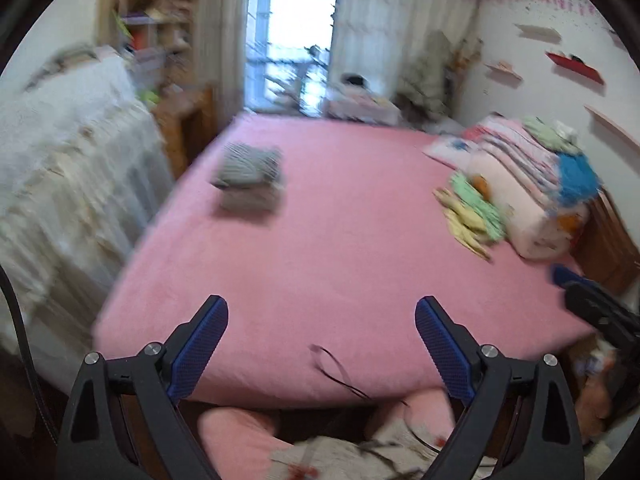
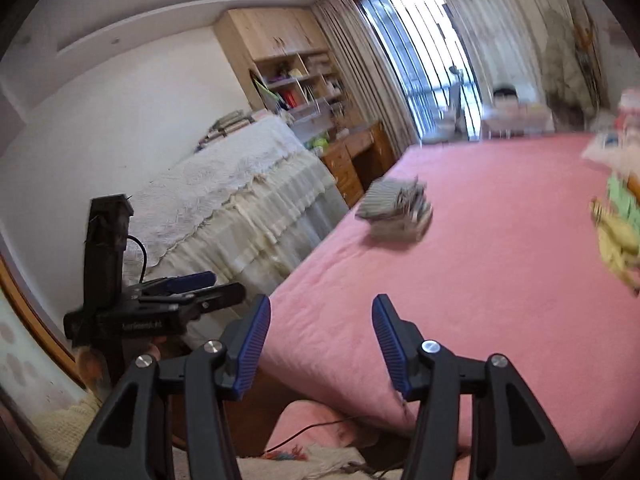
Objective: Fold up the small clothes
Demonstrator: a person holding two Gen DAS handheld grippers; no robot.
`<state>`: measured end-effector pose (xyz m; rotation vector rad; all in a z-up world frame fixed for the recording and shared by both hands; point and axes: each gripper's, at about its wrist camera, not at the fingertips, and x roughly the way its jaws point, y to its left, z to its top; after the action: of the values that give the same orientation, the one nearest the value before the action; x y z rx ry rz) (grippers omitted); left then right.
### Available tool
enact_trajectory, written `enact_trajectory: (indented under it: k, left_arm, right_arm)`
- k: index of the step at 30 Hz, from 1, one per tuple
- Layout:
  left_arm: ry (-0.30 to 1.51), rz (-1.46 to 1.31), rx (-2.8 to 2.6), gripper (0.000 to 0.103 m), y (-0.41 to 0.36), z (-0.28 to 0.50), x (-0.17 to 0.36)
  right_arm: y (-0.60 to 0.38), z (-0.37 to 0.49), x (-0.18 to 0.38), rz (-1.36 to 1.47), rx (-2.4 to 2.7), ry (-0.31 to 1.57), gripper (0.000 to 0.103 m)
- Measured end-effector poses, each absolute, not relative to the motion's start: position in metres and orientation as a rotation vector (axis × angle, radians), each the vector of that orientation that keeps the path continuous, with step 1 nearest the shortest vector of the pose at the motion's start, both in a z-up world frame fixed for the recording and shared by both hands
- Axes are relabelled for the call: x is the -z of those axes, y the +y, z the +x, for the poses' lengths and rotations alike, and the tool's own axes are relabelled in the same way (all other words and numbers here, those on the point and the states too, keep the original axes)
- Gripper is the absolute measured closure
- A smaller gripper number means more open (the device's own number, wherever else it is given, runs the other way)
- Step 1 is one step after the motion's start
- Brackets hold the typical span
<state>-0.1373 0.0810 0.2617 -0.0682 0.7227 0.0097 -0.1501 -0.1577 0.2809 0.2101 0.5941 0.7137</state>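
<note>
A stack of folded grey clothes [image 1: 250,178] [image 2: 396,208] lies on the far left part of the pink bed [image 1: 340,248] [image 2: 480,260]. A loose heap of yellow and green small clothes [image 1: 472,210] [image 2: 618,236] lies at the right, beside rolled bedding. My left gripper [image 1: 322,316] hovers over the bed's near edge, jaws wide apart with nothing between them. My right gripper [image 2: 322,316] also stands open and empty above the near left corner of the bed. The left gripper [image 2: 192,292] shows from the side in the right wrist view.
Rolled pink bedding [image 1: 520,184] with clothes on top sits at the right by a wooden headboard [image 1: 612,240]. A lace-covered piece of furniture [image 2: 224,200] stands left of the bed. A wooden desk [image 2: 356,160], shelves and a curtained window lie beyond. A thin cable [image 1: 332,372] hangs at the bed's near edge.
</note>
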Motion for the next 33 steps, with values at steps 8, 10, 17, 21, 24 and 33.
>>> enact_trajectory:
  k: [8,10,17,21,24,33]
  left_arm:
    - [0.709,0.041,-0.135,0.009,0.092,-0.170,-0.302]
    - [0.712,0.048,-0.124,0.009,0.088,-0.175,-0.309]
    - [0.579,0.092,-0.064,0.000,0.064,-0.198,-0.350]
    - [0.593,0.150,-0.023,0.000,0.043,-0.180,-0.304]
    - [0.674,0.133,-0.035,0.000,0.035,-0.151,-0.242]
    - [0.828,-0.017,-0.051,0.000,0.030,-0.100,-0.136]
  right_arm:
    - [-0.162,-0.164,-0.330,0.206,-0.780,0.513,0.050]
    - [-0.161,-0.165,-0.340,0.218,-0.817,0.506,0.050]
    - [-0.165,-0.176,-0.374,0.225,-0.829,0.419,0.049]
    - [-0.157,-0.166,-0.349,0.188,-0.723,0.432,0.040]
    - [-0.148,-0.147,-0.314,0.155,-0.612,0.488,0.040]
    - [-0.134,-0.128,-0.224,0.072,-0.382,0.574,0.040]
